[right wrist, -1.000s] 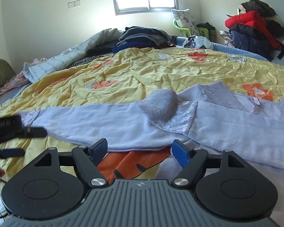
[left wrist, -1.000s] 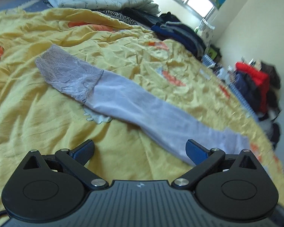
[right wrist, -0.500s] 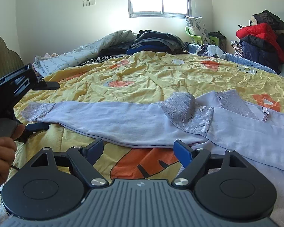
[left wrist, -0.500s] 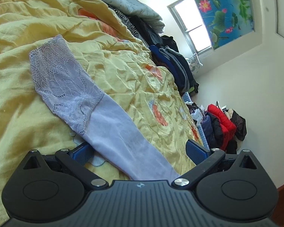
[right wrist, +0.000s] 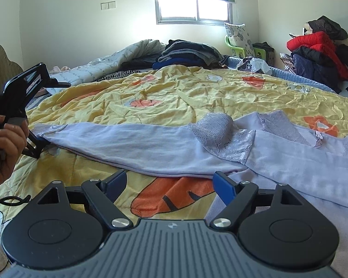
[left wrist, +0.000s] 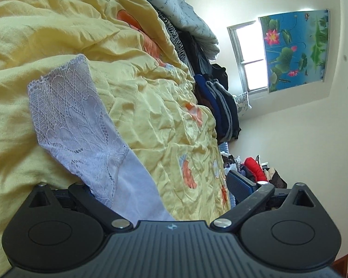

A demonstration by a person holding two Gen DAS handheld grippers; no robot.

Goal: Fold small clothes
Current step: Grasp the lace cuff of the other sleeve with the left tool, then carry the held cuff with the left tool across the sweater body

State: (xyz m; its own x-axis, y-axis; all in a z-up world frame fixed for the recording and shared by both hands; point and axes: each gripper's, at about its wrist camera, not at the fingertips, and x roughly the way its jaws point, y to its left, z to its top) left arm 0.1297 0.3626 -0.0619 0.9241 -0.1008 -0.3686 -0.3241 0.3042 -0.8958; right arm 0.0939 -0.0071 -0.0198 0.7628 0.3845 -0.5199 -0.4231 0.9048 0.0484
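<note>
A pale lilac top [right wrist: 290, 162] with lace trim lies spread on a yellow quilt [right wrist: 185, 97]. Its long sleeve [right wrist: 127, 143] stretches left to a lace cuff [left wrist: 69, 115]. My left gripper [left wrist: 164, 192] is open and straddles the sleeve just behind the cuff; its left finger is hidden under the cloth. From the right wrist view the left gripper [right wrist: 38, 148] sits at the sleeve's end, held by a hand. My right gripper [right wrist: 171, 185] is open and empty, just short of the sleeve's near edge.
Piled dark clothes [right wrist: 188, 53] and a grey blanket [right wrist: 118, 62] lie at the bed's far side. A chair heaped with red and dark jackets [right wrist: 317, 53] stands at the right. A window [right wrist: 192, 9] is in the far wall.
My left gripper has moved along the sleeve to the lace cuff and rolled sideways, so the sleeve now lies between its fingers. My right gripper has barely moved.
</note>
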